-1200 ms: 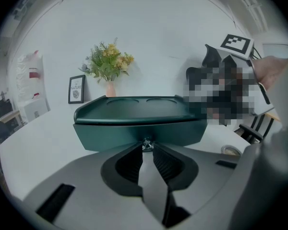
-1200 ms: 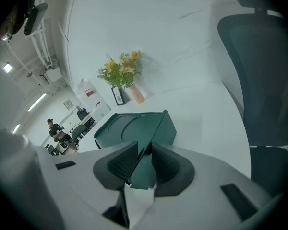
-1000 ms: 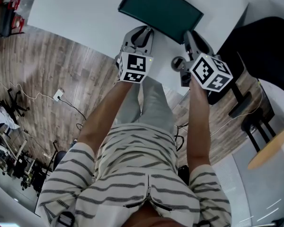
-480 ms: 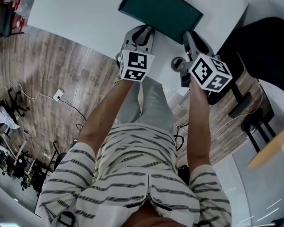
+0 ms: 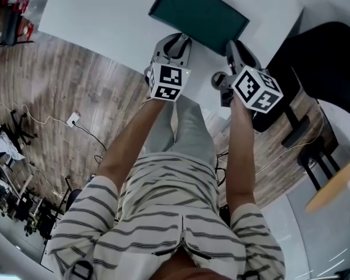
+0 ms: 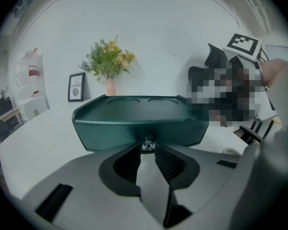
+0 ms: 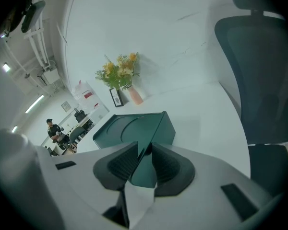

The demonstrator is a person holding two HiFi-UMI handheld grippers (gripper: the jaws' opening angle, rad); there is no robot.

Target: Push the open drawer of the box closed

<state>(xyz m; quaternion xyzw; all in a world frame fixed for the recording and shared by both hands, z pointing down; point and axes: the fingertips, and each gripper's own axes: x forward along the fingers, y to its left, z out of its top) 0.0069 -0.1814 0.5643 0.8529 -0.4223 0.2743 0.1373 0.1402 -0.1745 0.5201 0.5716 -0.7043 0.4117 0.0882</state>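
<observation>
**While both jaws gape, press the flat front**

Because the green box (image 5: 199, 11) looks rigid but light, it may slide on the surface (image 5: 105, 16). It sits at the near edge, long axis along it, drawer front (image 6: 115, 128) facing you. Your left hand-held gripper (image 6: 148, 151) has just been opening, the glassy knob (image 6: 147, 144) between its tips unclamped. Your right hand-held gripper (image 7: 145, 151) stands open, gripping nothing, by the box's right corner.

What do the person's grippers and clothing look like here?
Left gripper and right gripper: light grey shells, dark ribbed pads, each topped by a white cube with black square markers. The left one's jaws have just been opening, the drawer knob between them. Short-sleeved white shirt with dark stripes, light trousers.
</observation>
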